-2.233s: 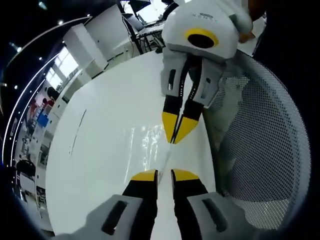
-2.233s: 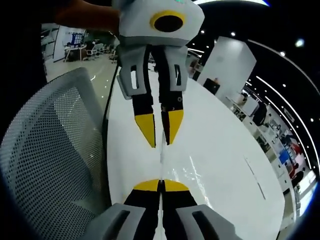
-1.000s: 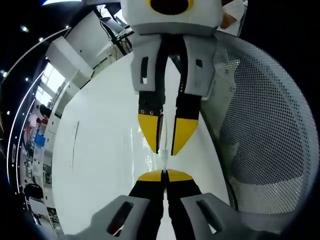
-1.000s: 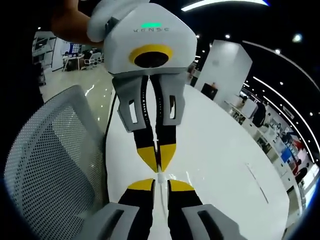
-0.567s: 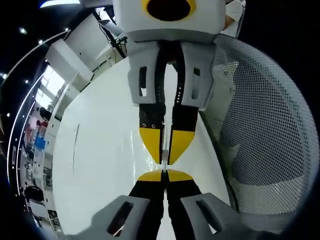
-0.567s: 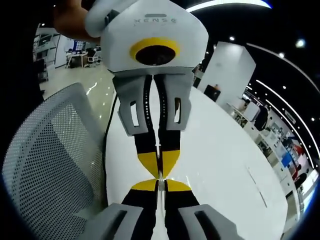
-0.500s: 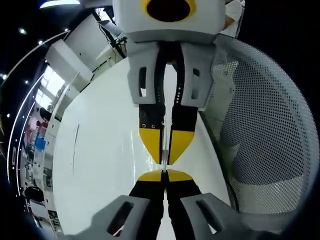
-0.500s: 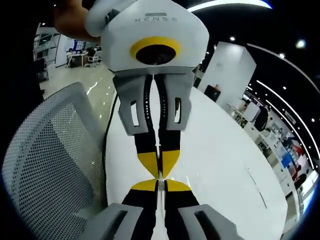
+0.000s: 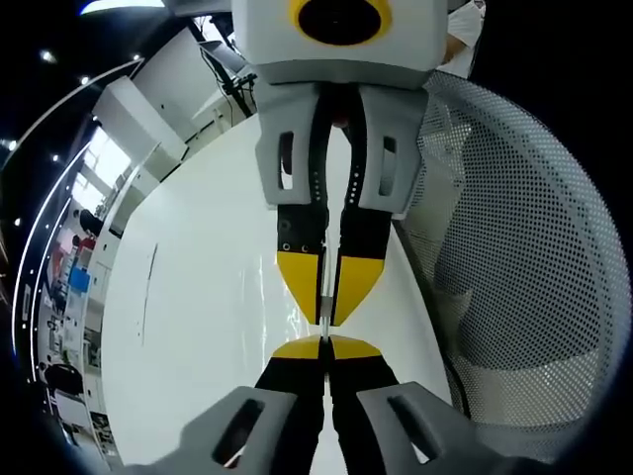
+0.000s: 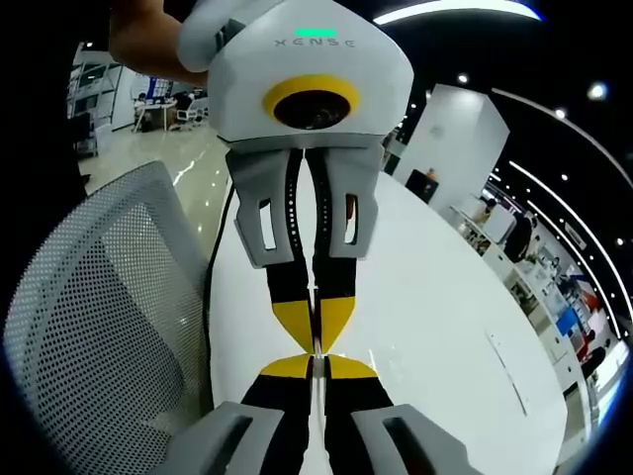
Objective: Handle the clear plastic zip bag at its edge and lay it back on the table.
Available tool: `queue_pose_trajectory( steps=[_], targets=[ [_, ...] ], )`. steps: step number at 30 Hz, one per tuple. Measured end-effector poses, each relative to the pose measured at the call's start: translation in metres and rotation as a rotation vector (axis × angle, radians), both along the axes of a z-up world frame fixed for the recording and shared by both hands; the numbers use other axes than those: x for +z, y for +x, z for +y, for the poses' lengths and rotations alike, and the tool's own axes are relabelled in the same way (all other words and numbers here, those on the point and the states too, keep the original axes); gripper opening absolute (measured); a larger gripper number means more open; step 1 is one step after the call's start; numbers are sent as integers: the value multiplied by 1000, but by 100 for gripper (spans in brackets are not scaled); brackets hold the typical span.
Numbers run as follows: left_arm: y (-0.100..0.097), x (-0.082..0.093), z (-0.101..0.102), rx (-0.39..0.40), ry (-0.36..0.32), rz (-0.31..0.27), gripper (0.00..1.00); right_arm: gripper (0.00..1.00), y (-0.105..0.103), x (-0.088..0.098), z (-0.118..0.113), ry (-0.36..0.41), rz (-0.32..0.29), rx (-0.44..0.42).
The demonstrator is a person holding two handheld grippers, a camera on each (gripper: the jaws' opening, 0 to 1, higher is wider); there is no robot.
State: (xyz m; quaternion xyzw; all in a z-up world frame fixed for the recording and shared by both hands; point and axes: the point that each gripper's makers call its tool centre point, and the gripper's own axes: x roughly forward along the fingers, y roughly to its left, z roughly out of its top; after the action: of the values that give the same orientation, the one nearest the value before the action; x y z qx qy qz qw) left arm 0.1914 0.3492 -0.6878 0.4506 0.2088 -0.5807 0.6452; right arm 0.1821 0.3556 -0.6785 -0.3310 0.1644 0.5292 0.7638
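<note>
The clear plastic zip bag [image 9: 324,309] is seen edge-on as a thin clear strip above the white table [image 9: 198,297]. My left gripper [image 9: 323,343] rises from the bottom of the left gripper view, shut on the bag's edge. Tip to tip against it, my right gripper [image 9: 325,297] comes down from the top, its yellow fingertips closed on the same strip. In the right gripper view the right gripper [image 10: 314,366] is shut at the bottom and the left gripper [image 10: 315,334] meets it from above. The bag [image 10: 368,354] glints beside them.
A grey mesh office chair [image 9: 514,247] stands close against the table's near edge, also in the right gripper view [image 10: 89,327]. A thin dark line [image 9: 146,297] lies on the table farther off. A person's hand [image 10: 148,40] holds the left gripper. Open office space lies beyond the table.
My left gripper, open 2.2 s ago, has shut on the bag. The right gripper, slightly open 1 s ago, has shut too, and the two grippers have come tip to tip.
</note>
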Motion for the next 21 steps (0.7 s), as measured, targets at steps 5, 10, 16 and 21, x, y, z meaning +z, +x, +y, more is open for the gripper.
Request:
queue_pose_trajectory(
  steps=[5,10,16,21],
  targets=[
    [0,0,1,3,-1,3,0,0,0,-1,0,-3,2,0],
    [-1,-1,1,3,-2,7,0,0,-1,-1,0,-2,6,1],
    [0,-2,2,3,0,13,0,0,0,-2,0,-1,9,2],
    [1,-2,2,4,0,15,0,0,0,-2,0,1,12,-2]
  ],
)
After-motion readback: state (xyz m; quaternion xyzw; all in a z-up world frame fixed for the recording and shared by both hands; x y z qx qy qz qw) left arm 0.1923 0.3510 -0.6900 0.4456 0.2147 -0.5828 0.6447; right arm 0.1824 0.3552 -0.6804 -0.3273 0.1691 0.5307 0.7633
